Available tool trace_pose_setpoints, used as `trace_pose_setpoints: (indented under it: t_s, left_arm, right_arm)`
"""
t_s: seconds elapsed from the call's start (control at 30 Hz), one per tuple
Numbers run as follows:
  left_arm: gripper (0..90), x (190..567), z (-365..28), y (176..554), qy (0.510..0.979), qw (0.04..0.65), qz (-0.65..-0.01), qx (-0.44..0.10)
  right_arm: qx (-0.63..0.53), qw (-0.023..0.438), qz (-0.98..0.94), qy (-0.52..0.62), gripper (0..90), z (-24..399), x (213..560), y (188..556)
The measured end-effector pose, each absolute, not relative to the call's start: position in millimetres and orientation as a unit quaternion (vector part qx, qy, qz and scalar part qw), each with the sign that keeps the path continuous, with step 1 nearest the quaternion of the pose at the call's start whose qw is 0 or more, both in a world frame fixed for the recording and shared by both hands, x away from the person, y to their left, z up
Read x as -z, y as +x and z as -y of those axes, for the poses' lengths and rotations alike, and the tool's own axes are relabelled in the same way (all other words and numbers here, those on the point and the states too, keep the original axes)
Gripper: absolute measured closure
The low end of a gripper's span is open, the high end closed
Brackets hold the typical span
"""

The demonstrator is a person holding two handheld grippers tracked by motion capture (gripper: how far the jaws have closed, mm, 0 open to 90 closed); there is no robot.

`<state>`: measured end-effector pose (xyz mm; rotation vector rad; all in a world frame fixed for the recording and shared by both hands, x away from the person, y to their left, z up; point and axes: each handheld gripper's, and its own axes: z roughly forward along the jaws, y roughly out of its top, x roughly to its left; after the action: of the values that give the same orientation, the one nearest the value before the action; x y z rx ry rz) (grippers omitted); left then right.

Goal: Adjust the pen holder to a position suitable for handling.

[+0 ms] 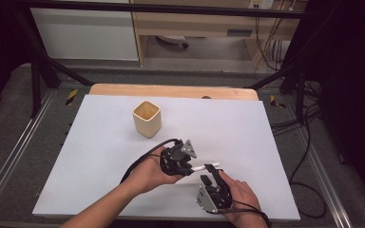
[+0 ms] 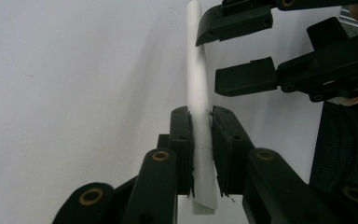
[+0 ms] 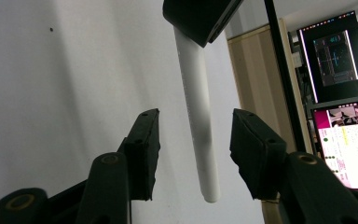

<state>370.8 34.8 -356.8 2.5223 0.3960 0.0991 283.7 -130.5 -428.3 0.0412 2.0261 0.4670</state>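
A thin white stick is held off the white table sheet near its front edge. My left gripper is shut on one end of it; in the left gripper view both pads clamp the stick at the tip of my left gripper. My right gripper comes in from the front, its jaws either side of the free end. In the right gripper view the stick hangs in the gap of my right gripper, and neither pad touches it. A jaw of the left gripper covers the stick's far end.
A square tan cup stands upright and open-topped behind the grippers, left of centre. Beyond the sheet the wooden table edge shows. Black frame bars and cables run along the right side. Lit monitors stand off to the right.
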Motion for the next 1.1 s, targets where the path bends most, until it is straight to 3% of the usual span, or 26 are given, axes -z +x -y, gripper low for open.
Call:
trace_pose_setpoints:
  t_s: [0.7, 1.1]
  left_arm:
    - [79.0, 356.1, -29.5, 367.0, 0.947, 0.290, -0.134, -0.027]
    - [79.0, 356.9, -27.4, 366.6, 0.947, 0.291, -0.130, -0.021]
  right_arm:
    - [-0.170, 0.525, -0.834, -0.025, 68.2, 126.1, 429.2, 280.1]
    - [-0.162, 0.525, -0.835, -0.036, 70.4, 125.4, 429.8, 279.6]
